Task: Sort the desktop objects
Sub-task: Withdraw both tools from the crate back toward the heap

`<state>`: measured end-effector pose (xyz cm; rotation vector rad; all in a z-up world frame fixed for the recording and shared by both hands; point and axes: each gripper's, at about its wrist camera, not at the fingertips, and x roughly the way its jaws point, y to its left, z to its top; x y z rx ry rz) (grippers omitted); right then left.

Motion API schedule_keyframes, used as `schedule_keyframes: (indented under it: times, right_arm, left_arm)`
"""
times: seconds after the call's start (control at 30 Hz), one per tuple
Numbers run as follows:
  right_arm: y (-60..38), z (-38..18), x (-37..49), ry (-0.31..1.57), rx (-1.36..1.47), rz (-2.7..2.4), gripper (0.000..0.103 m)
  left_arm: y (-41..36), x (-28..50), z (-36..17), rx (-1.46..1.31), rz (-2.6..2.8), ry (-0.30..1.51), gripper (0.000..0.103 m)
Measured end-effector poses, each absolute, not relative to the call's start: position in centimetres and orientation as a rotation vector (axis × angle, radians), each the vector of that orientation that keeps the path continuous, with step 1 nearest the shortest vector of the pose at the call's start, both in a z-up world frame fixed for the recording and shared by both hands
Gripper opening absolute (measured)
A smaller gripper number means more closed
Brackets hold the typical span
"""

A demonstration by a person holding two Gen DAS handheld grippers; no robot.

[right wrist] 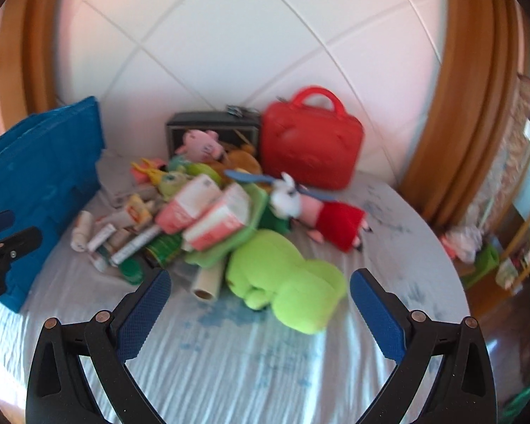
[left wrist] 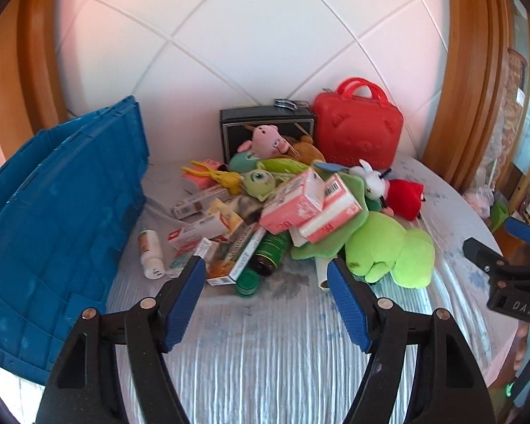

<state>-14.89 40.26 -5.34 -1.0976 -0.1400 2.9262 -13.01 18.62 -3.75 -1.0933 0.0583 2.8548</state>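
Both grippers, the left gripper and the right gripper, are hovering wide open and empty just short of the heap. Nothing looks sorted yet: plush toys such as the green frog are lying tangled with the pink boxes and a white bottle mid-table, while the blue crate and red case are waiting alongside.

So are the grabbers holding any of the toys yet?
No. The left hand-held gripper and right hand-held gripper are both open, holding nothing.
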Motion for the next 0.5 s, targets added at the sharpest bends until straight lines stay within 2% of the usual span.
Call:
schedule_keyframes:
  times: [0.5]
  right_arm:
    - [48.7, -12.5, -15.0, 0.025, -1.286, 2.676, 0.103]
  left_arm:
    - [23.7, -16.3, -11.0, -1.246, 2.689, 0.142, 0.071]
